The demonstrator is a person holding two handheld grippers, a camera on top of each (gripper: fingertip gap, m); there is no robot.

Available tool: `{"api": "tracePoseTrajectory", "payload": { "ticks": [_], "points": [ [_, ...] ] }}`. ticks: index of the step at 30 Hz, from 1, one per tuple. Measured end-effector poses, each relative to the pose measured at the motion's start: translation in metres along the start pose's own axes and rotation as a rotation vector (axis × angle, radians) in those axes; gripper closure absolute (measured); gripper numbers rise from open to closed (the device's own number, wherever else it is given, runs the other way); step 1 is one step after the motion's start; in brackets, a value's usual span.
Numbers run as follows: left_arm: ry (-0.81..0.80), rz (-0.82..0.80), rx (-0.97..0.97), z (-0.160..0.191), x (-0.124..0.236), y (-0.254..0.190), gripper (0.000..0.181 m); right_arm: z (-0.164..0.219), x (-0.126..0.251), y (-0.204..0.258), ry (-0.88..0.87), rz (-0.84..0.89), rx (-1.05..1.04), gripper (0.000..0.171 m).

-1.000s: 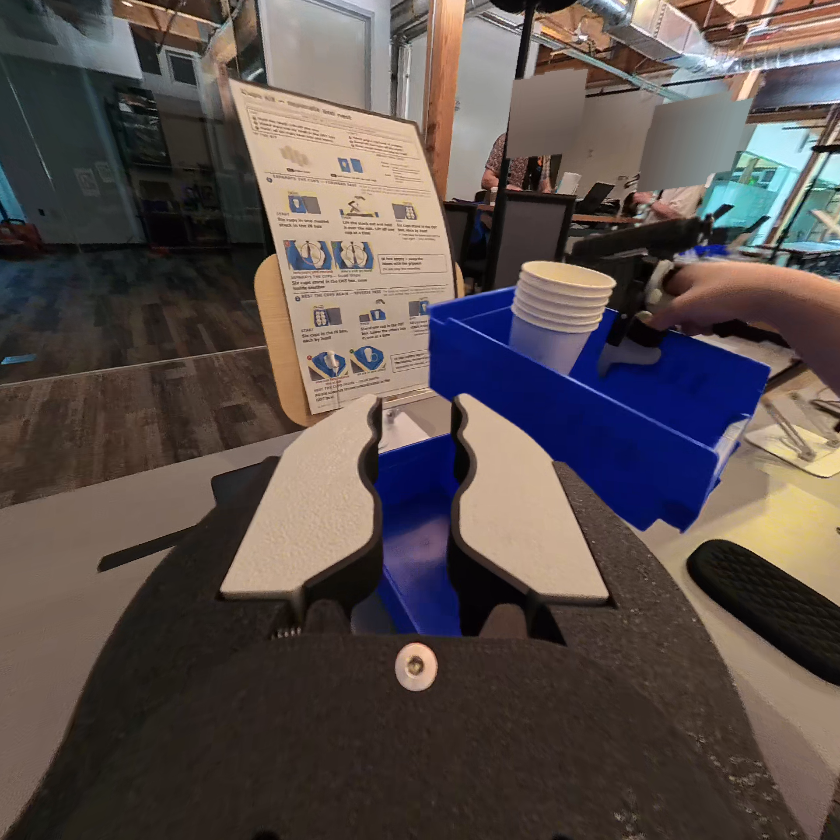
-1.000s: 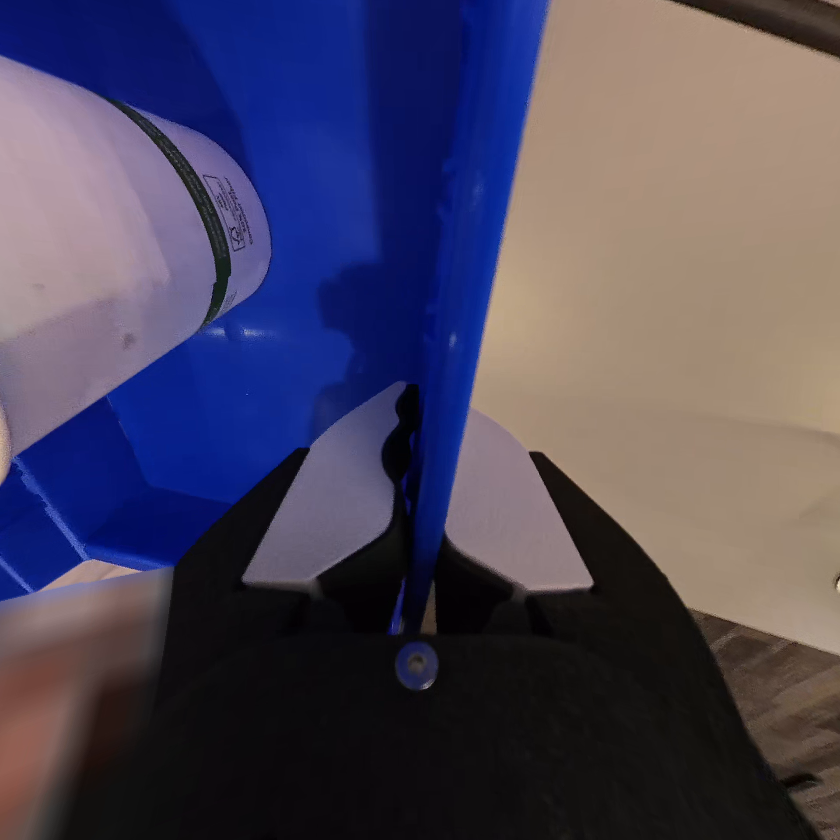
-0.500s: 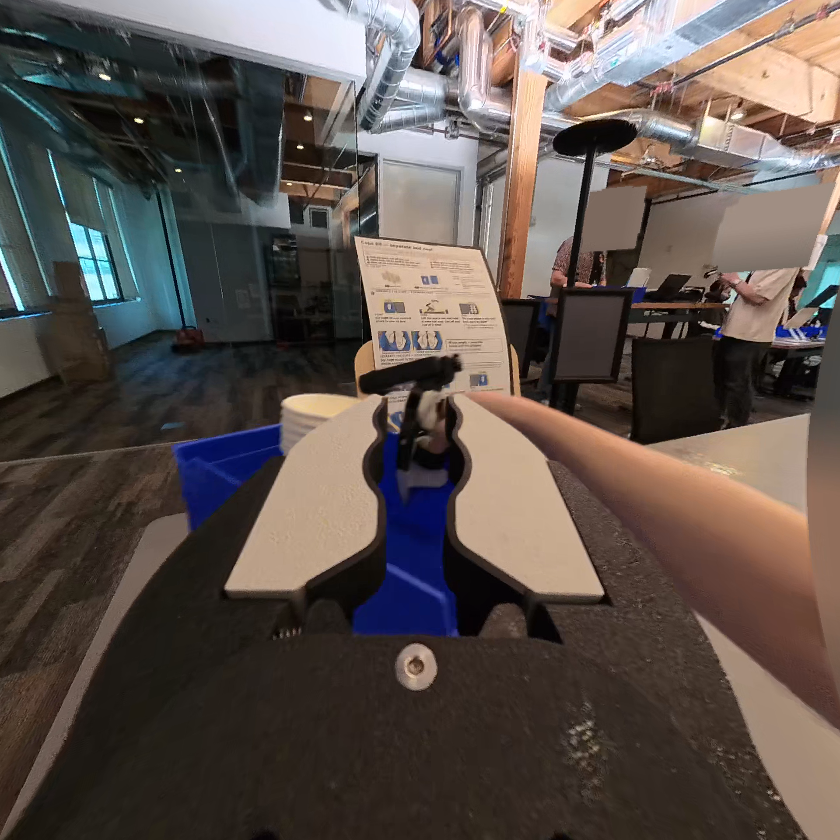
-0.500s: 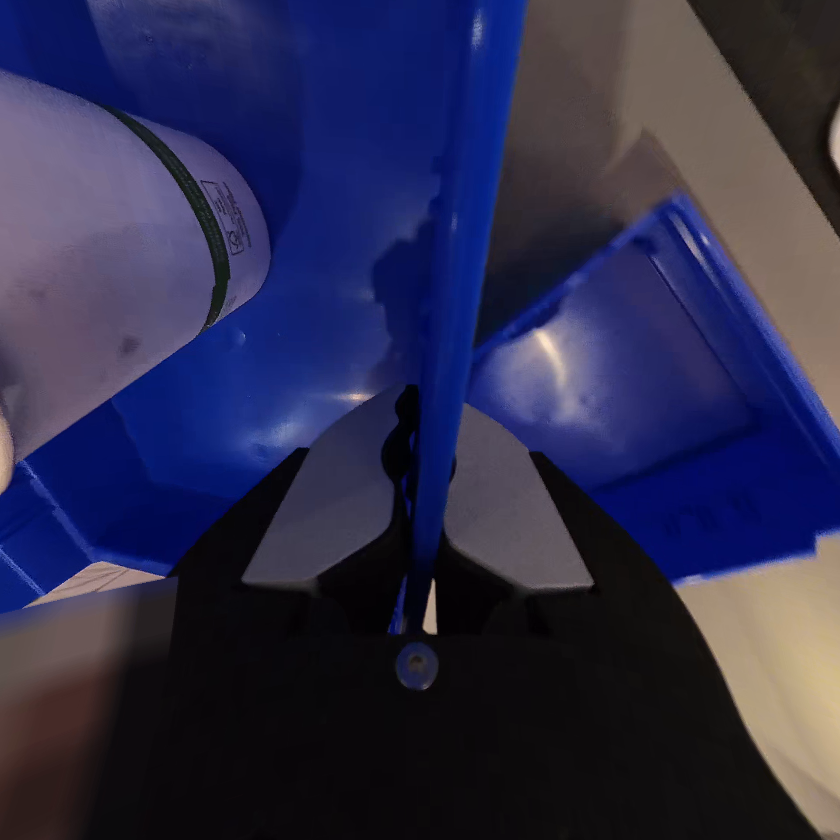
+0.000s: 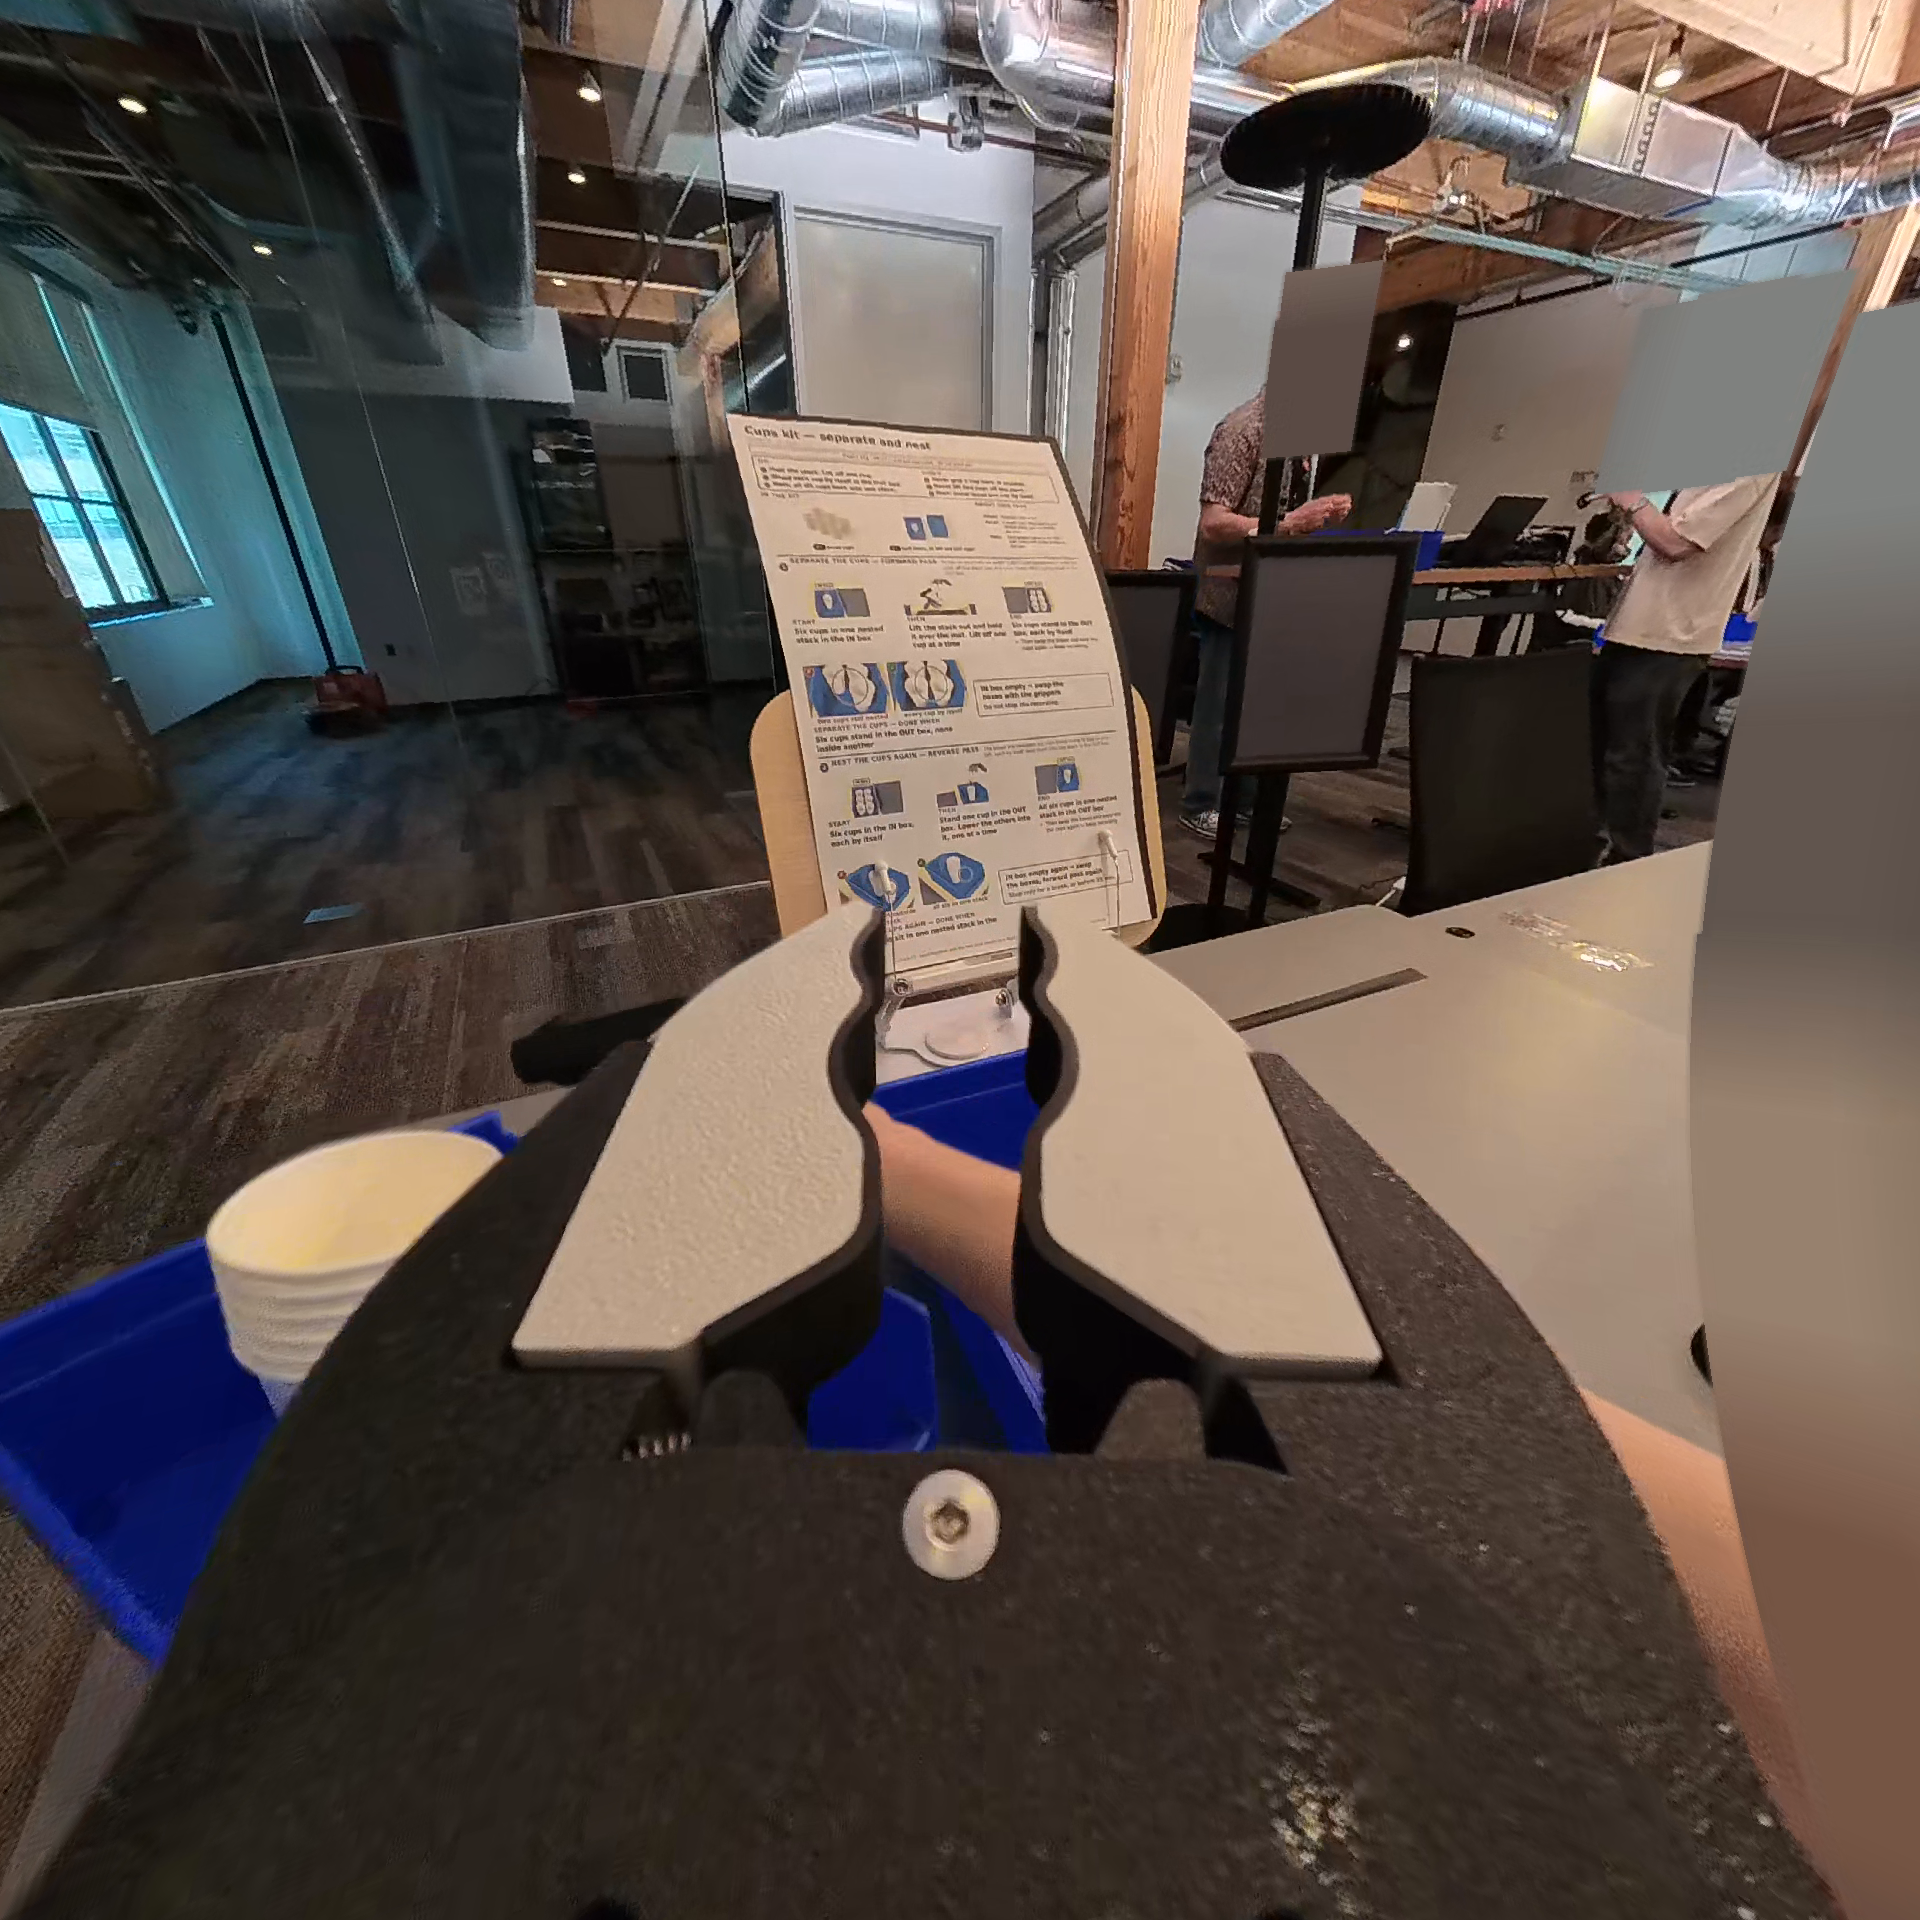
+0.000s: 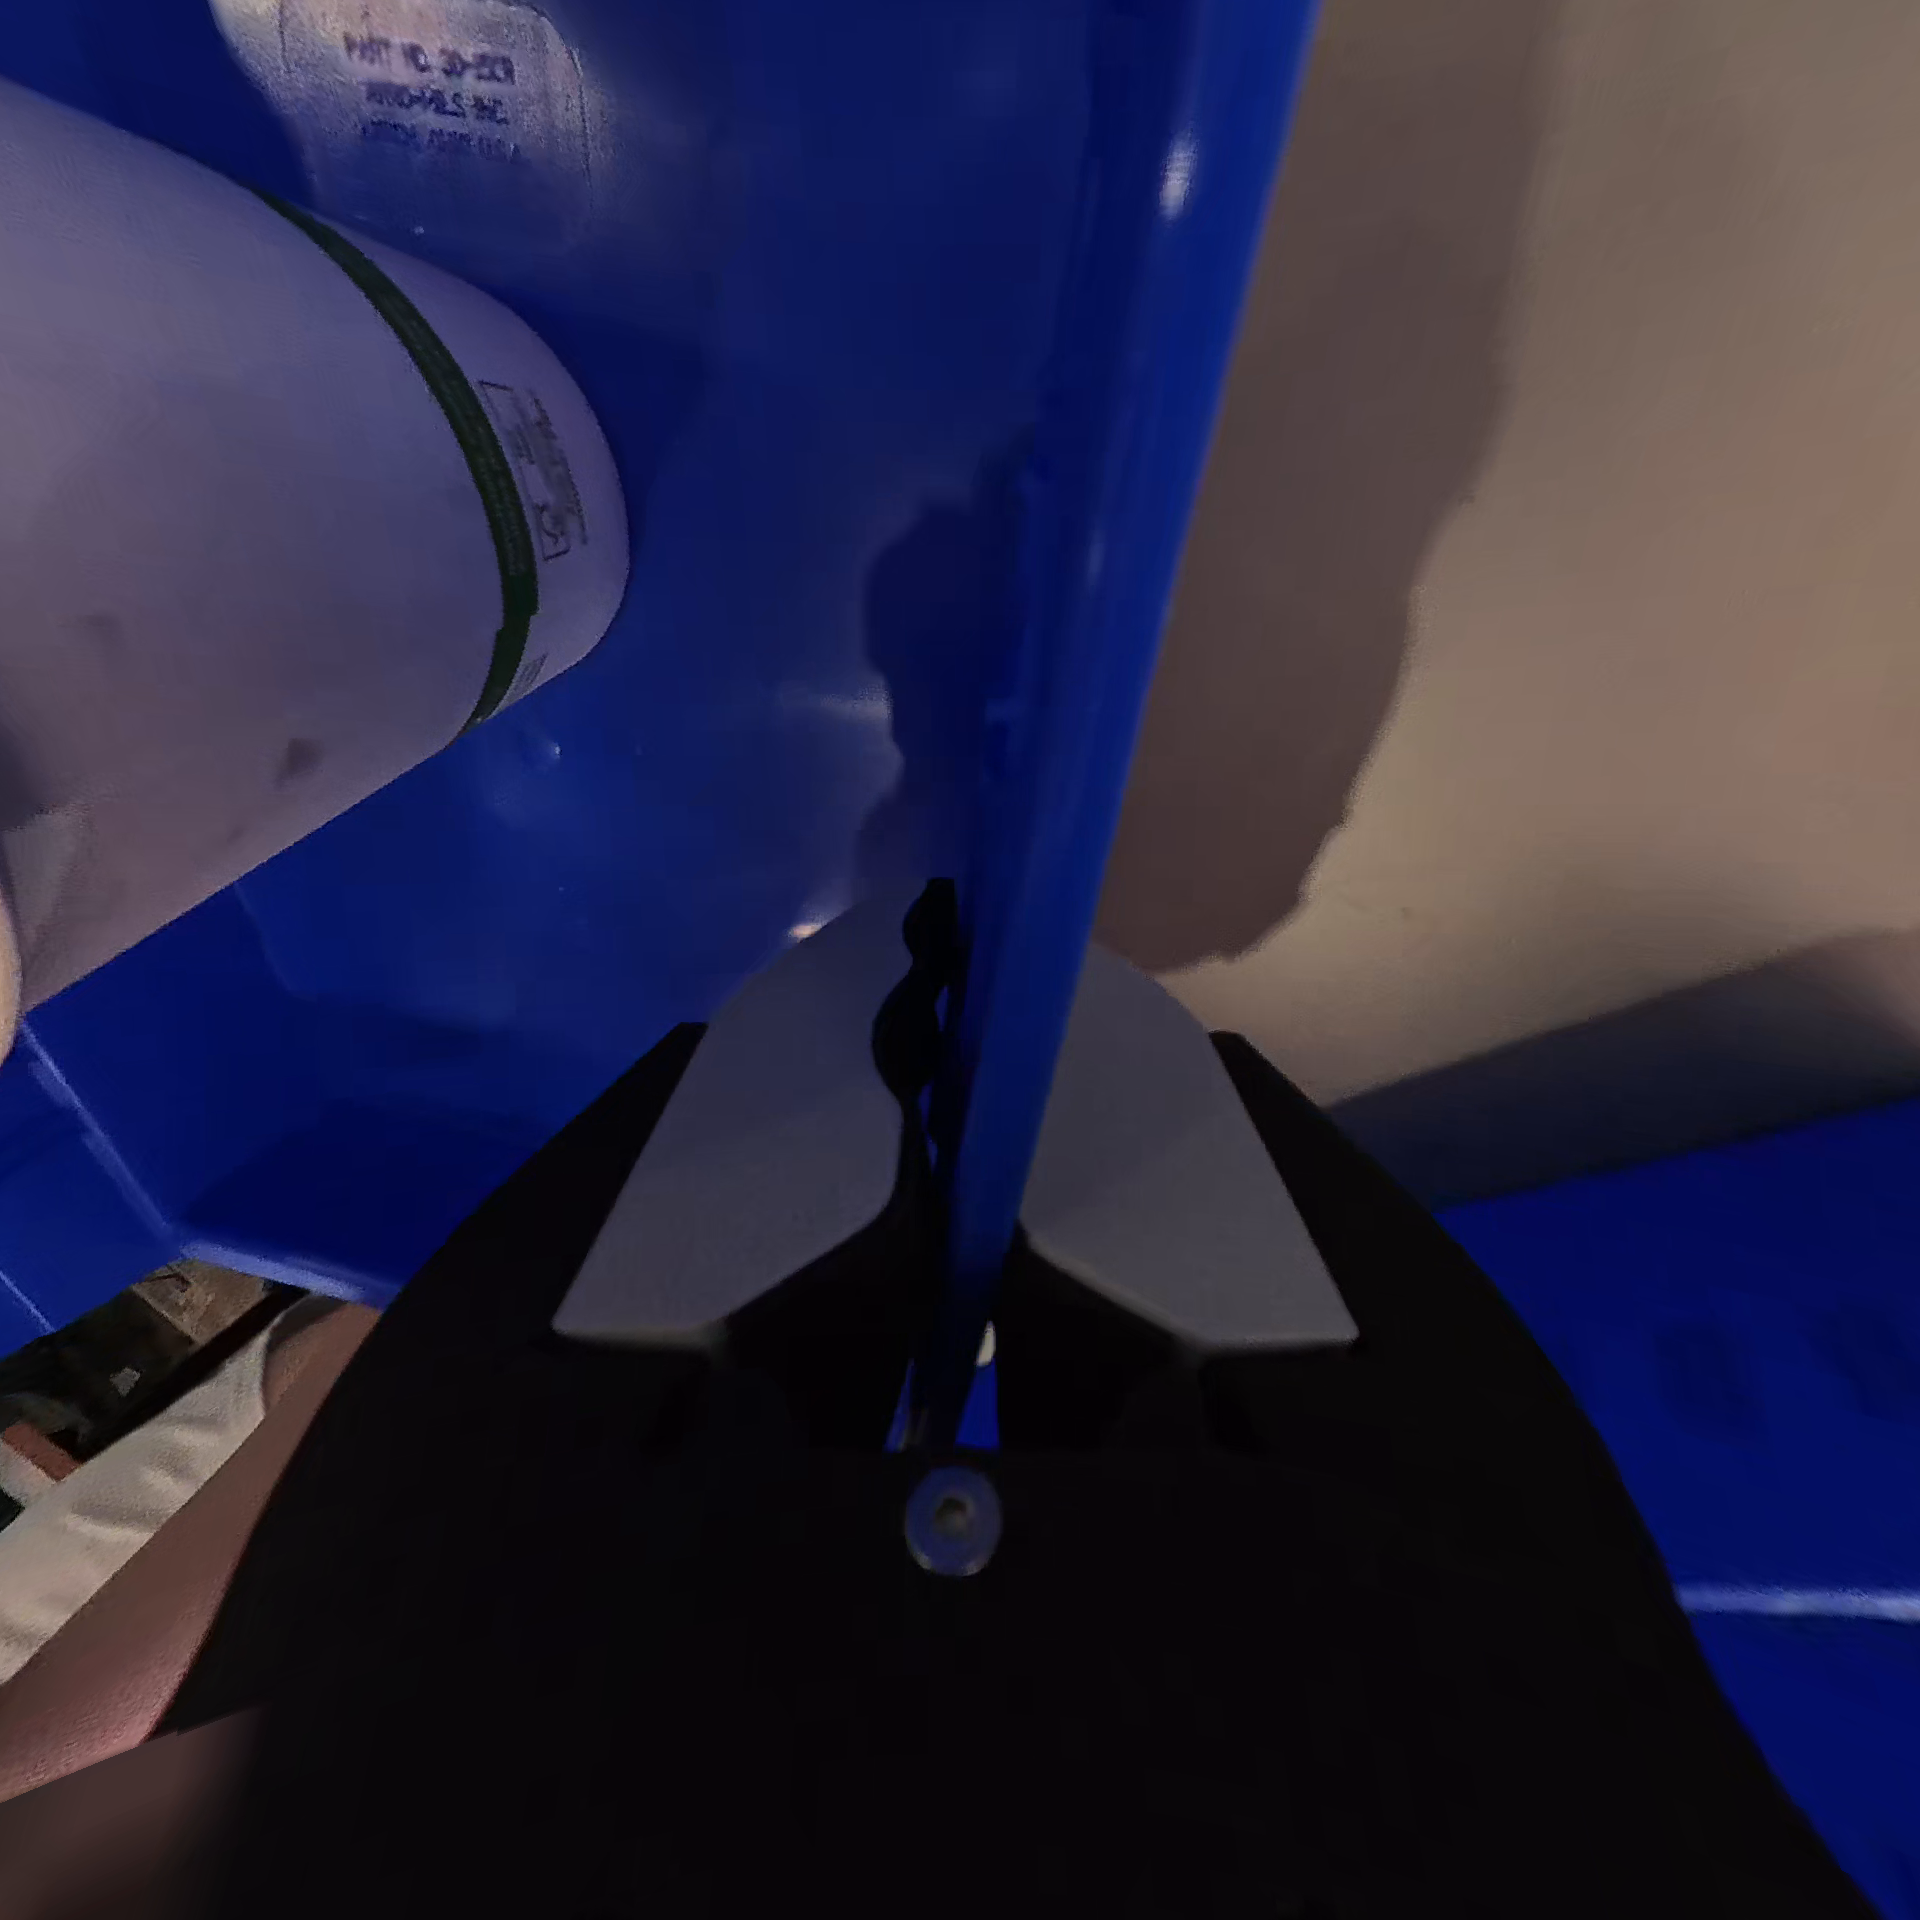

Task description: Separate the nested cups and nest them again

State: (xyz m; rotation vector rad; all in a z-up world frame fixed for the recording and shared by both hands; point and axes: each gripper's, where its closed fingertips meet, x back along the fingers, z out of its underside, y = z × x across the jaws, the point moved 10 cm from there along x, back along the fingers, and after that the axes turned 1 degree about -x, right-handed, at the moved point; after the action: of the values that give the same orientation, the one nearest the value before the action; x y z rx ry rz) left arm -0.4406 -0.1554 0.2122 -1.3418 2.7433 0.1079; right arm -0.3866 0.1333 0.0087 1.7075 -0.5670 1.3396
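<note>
Blue plastic wall of the bin [image 6: 1049, 623] is pinched between the right gripper [image 6: 961, 1039] jaws; the nested cups [image 6: 260, 561] lie inside. They are light, crushable paper, best gripped below the rims. Only the left view shows the left gripper [image 5: 940, 1039], spread and empty, and the cups' mouths [image 5: 343, 1205].

Nested cup stack [image 5: 312, 1247]: inside bin [image 5: 94, 1403], left of left gripper [image 5: 940, 1023]. Instruction sheet [image 5: 935, 675]: upright on stand, behind bin, ahead of left gripper. Right gripper [image 6: 961, 997]: astride bin wall [image 6: 1081, 623], one finger inside, one outside. Second bin [image 6: 1714, 1351]: right of wall, on table [image 6: 1662, 520].
</note>
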Motion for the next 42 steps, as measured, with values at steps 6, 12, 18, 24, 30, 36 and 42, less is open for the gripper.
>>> {"api": "tracePoseTrajectory", "payload": {
  "ticks": [6, 12, 18, 24, 30, 36, 42],
  "points": [
    [0.021, 0.024, -0.002, 0.002, -0.006, -0.001, 0.157, 0.005, -0.035, -0.016, 0.052, 0.063, -0.03, 0.167],
    [0.035, 0.049, -0.009, 0.003, -0.011, -0.005, 0.157, 0.01, -0.04, -0.019, 0.029, 0.112, -0.013, 0.158],
    [0.055, 0.069, -0.019, 0.004, -0.011, -0.007, 0.156, 0.016, 0.006, -0.012, -0.189, 0.202, 0.135, 0.156],
    [0.015, 0.089, 0.001, 0.001, -0.003, -0.004, 0.156, 0.108, 0.121, -0.045, -0.415, 0.573, 0.103, 0.123],
    [0.002, 0.089, 0.019, 0.001, -0.002, -0.001, 0.155, 0.232, 0.13, -0.141, -0.339, 0.623, -0.3, 0.105],
    [0.025, 0.095, -0.009, 0.002, -0.007, -0.009, 0.155, 0.274, 0.075, -0.181, -0.276, 0.394, -0.415, 0.115],
    [0.073, 0.098, -0.045, 0.005, -0.019, -0.019, 0.155, 0.271, 0.055, -0.199, -0.19, 0.293, -0.439, 0.161]
  ]
}}
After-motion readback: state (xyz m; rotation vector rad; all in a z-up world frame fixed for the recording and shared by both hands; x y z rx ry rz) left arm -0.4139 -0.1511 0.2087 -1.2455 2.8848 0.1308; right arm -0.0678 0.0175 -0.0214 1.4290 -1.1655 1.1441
